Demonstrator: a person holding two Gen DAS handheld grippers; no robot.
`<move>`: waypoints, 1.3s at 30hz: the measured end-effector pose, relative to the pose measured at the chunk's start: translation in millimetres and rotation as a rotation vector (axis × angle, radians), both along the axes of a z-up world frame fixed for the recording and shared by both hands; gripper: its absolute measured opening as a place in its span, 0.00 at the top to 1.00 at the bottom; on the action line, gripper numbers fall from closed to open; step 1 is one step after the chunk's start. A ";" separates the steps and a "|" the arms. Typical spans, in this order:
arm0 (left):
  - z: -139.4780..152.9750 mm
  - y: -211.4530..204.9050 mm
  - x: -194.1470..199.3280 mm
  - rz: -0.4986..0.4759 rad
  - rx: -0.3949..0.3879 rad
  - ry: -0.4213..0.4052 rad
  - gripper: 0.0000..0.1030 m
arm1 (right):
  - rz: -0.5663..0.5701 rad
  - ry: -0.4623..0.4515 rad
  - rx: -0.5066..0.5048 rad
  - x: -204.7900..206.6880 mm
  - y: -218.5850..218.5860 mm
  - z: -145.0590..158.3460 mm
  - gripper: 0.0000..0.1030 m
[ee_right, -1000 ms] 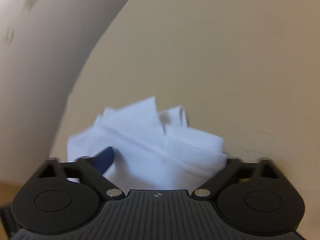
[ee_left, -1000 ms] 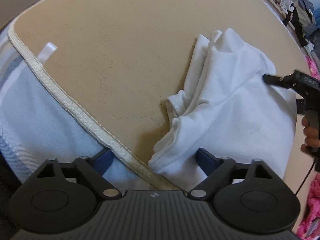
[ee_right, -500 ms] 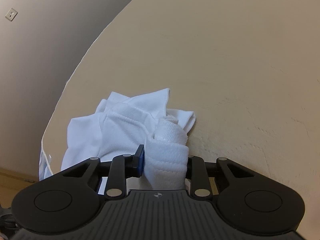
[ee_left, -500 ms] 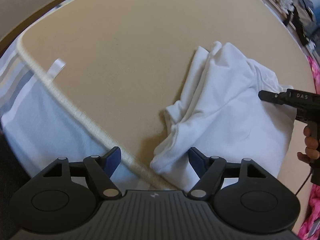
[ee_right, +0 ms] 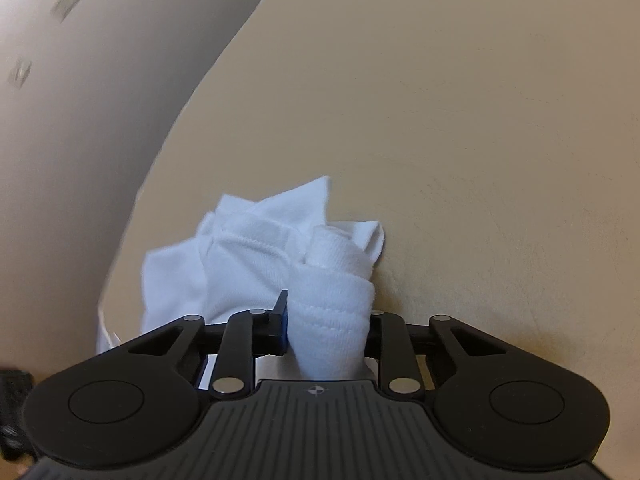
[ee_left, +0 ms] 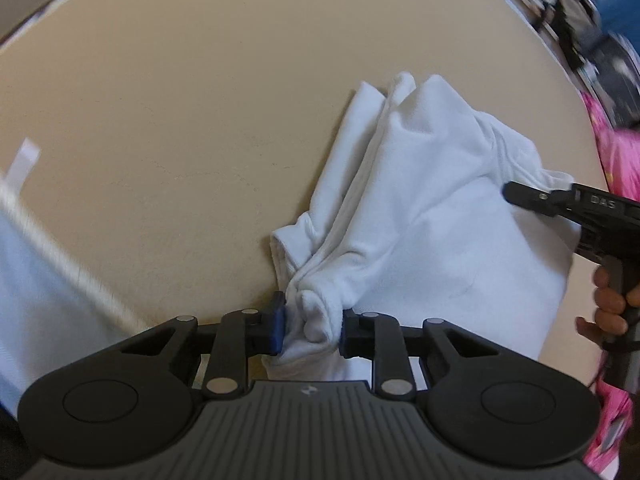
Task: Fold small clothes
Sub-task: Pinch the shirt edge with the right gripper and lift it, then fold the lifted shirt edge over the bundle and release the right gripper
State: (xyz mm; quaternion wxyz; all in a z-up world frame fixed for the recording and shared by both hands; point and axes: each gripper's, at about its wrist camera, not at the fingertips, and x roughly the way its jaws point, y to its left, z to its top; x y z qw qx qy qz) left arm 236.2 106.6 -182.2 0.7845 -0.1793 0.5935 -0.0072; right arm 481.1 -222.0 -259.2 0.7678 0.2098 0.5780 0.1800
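Now left tongs (ee_left: 312, 330) newly clamped on white garment (ee_left: 420, 216), right tongs (ee_right: 326, 330) tightened on its bunched edge.

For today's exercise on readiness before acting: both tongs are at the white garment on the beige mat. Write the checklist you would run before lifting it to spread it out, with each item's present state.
1. Left tongs have cloth between the pads: ok, having just closed on a bunched edge of the white garment.
2. Right tongs grip cloth: ok, having just closed on a thick rolled fold.
3. The two grips are at separate spots: ok.
4. Each grip holds a single layer: not ok, both hold bunches.
5. Beige mat bare beside the garment: ok.
6. Which garment parts are held: cannot tell.
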 end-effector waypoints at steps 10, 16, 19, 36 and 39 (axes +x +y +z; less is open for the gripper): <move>18.8 -207.5 124.3 -0.741 0.160 -0.065 0.75 | -0.856 -0.134 0.065 -250.0 -143.5 18.4 0.77; 21.5 -272.7 110.7 -0.896 0.352 -0.126 0.71 | -0.975 -0.176 0.084 -321.9 -135.0 5.4 0.77; 24.8 -241.9 130.5 -0.779 0.312 -0.095 0.60 | -0.947 -0.147 0.084 -305.3 -147.9 9.6 0.77; 55.3 -152.7 17.7 -0.561 0.326 -0.202 0.09 | -0.394 -0.433 -0.472 -326.1 -61.9 95.3 0.52; 25.8 -167.4 -27.5 -0.630 0.400 -0.161 0.09 | -0.318 -0.323 -0.529 -315.9 -54.0 63.5 0.59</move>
